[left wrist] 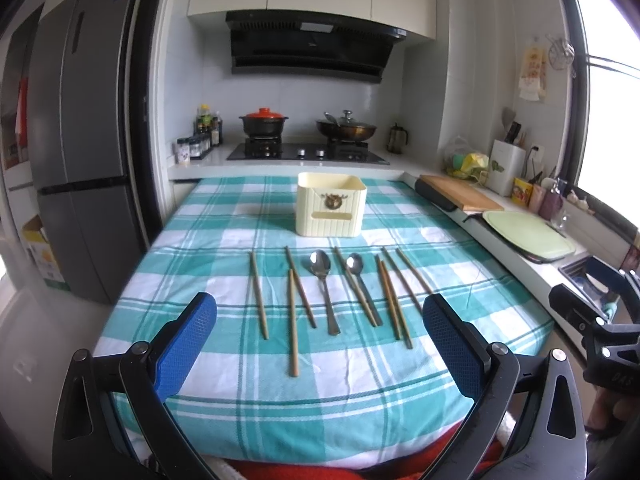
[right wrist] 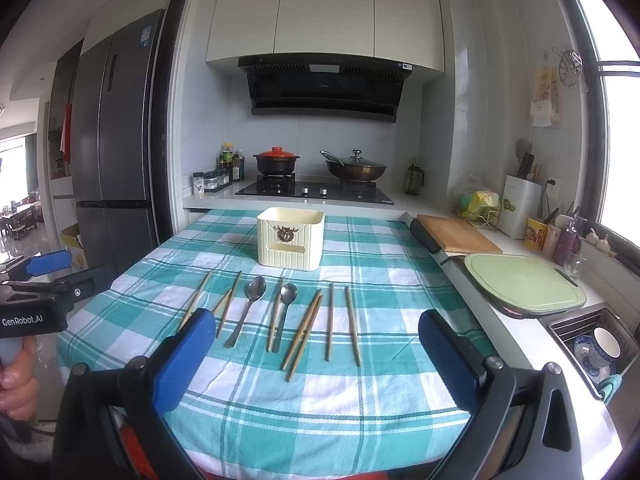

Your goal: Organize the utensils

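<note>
Teal-and-white checked cloth (left wrist: 224,240) is covering the worktop, and the utensils are lying on it in a loose row. In the left wrist view, 2 spoons (left wrist: 322,276) are lying bowl-up among wooden chopsticks (left wrist: 259,294), handles pointing toward 6 o'clock. A cream box (left wrist: 331,210) is standing upright at 12 o'clock from the row, well apart from it. The left gripper (left wrist: 320,334) is hovering above the near edge of the cloth, its jaws standing wide apart and holding nothing. The right gripper (right wrist: 318,346) is hovering likewise, jaws wide apart and empty. A hand (right wrist: 18,384) is gripping the left gripper's handle at 9 o'clock in the right wrist view.
</note>
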Tool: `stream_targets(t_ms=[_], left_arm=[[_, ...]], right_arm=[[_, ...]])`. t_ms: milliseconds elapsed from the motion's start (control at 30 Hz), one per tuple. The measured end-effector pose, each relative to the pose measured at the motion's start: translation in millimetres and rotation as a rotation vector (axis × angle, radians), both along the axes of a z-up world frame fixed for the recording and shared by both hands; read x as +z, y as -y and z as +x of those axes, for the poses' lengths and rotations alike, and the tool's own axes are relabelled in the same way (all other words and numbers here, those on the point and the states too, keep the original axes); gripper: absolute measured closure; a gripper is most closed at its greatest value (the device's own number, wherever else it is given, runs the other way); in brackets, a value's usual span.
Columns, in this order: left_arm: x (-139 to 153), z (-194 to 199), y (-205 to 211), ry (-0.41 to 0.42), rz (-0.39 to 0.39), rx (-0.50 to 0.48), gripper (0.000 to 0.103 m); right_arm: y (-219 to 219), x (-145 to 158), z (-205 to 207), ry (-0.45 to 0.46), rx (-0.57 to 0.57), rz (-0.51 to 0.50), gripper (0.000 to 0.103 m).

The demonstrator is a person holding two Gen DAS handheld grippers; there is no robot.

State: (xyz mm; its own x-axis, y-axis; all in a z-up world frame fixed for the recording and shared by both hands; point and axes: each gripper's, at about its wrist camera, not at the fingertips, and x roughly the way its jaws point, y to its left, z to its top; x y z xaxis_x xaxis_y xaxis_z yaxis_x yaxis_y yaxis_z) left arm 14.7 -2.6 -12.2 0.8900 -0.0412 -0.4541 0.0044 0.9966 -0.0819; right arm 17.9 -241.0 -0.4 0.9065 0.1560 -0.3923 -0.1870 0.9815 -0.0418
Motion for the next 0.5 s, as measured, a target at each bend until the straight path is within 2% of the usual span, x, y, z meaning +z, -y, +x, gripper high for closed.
stream_targets(t_ms=[500], left_arm=[[-3.0, 2.1, -0.6, -0.009, -0.007, -0.003, 0.000]], right_arm=[[-0.8, -3.2, 2.5, -0.012, 0.001, -0.005, 0.000]])
